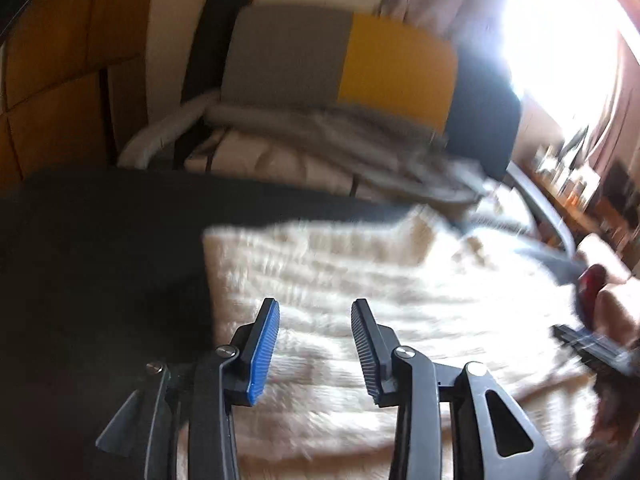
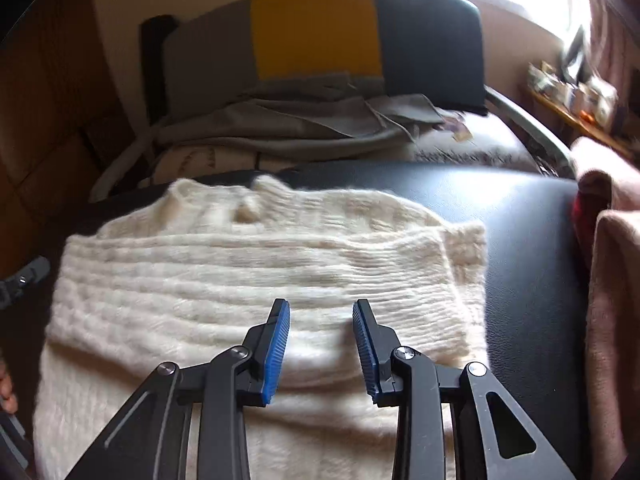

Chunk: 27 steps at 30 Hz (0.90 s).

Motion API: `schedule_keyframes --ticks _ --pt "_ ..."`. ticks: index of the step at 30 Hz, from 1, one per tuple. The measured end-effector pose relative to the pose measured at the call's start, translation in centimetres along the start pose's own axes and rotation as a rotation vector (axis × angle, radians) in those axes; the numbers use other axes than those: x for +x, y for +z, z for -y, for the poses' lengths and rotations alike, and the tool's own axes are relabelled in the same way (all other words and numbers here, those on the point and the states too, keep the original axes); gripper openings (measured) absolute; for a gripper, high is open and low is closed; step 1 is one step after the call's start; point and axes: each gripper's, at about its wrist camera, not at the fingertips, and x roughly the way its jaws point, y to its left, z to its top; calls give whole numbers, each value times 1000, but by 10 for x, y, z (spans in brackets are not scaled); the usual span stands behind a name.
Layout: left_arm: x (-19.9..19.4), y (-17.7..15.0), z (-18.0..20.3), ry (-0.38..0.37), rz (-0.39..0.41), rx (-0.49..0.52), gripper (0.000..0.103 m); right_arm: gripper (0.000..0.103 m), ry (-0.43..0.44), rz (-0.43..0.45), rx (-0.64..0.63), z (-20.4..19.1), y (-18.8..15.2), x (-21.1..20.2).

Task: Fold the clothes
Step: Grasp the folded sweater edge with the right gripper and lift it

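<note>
Black leather seat (image 2: 520, 216) | cream sweater (image 2: 248, 264) lies flat, long axis 9-to-3 | my right gripper (image 2: 321, 312) and left gripper (image 1: 315, 312) both spread, empty, sweater at 12 | right's nearer the folded edge, I reckon

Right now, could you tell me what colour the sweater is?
Cream-white sweater, ribbed knit; clearest in the right wrist view.

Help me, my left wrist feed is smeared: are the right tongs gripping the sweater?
Observer: No. The right tongs are open above the cream sweater, with nothing between them.
Operator: Is its right side folded over?
Observer: It looks so. An upper layer lies across it and ends in a fold line near the tongs.
Operator: What lies right of the sweater?
Observer: The shiny black seat, with pink fabric beyond it.
</note>
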Motion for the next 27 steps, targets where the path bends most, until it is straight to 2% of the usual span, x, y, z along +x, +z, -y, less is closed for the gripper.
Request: schedule_keyframes --ticks 2,4,8,12,17,22,24,27 --pt "13 -15 -15 0 -13 -31 41 38 -9 -2 6 7 -3 4" --pt "6 -25 -27 -41 -17 -65 41 40 -18 -4 12 13 -6 8" --pt "-12 -49 -37 -39 -12 -74 41 40 6 14 -32 8 -25 -1" --pt "-15 -54 -40 -33 -3 -88 41 40 28 17 -44 6 -35 -8" --pt "-7 -47 -32 -9 3 -49 43 41 70 29 -18 14 -39 -6" --pt "18 -15 -20 -5 -25 18 43 41 76 32 17 22 -27 5" --pt "14 -7 -22 -24 -53 -1 43 42 61 27 28 23 -22 8" --pt "-16 -7 -39 -115 -49 -100 43 42 101 -9 35 26 -17 -3"
